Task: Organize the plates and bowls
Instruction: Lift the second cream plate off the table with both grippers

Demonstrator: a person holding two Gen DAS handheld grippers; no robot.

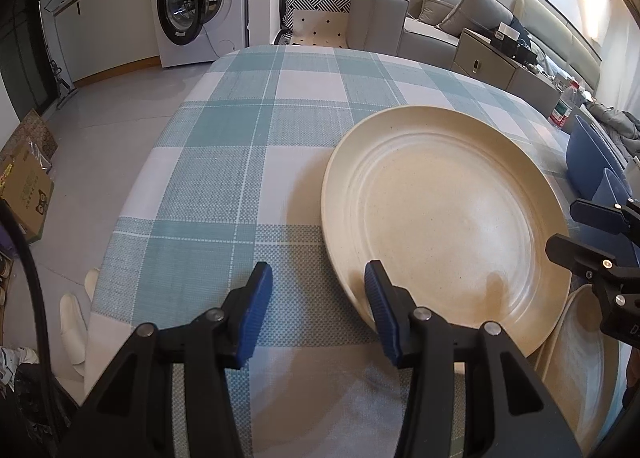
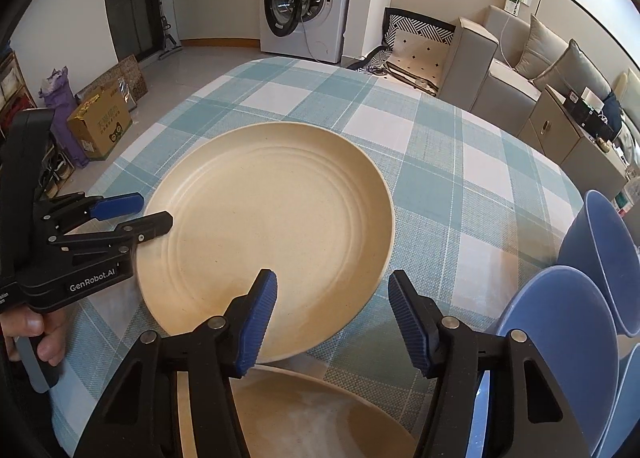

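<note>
**— On the checked tabletop** (image 2: pixel 460 162) right before us lies the big cream plate (image 2: pixel 272 218), face up, flat on the cloth. A second cream plate (image 2: pixel 320 418) sits nearer, under our right gripper (image 2: pixel 332 322), and the blue bowls (image 2: pixel 560 342) stand on edge at the right. How do we reckon the plate will handle?

**— We** judge it stiff and fairly light, matte and speckled, perhaps a bamboo-fibre or melamine sort, so not very slippery and less fragile than china, though we can't be sure of the material. Its rim is the only place to take hold: thin, raised a little off the cloth, so one finger goes under and one over.

**— Which** way does it point?

**— It's** round, so we see no long axis; it just faces upward. Any spot on the rim serves, and the near edge is closest.

**— And** our grippers?

**— Our** right gripper stands partly open, empty, its fingers astride the gap between the two plates, left pad over the big plate's near rim. We can't tell whether it touches. Our left gripper (image 1: pixel 318 310) is also part open and holds nothing; it hangs by the plate's left edge, one finger over the rim, the other over bare cloth.

**— So** we'd pinch the rim firmly, then; a shallow grip may let the plate tilt.
</note>
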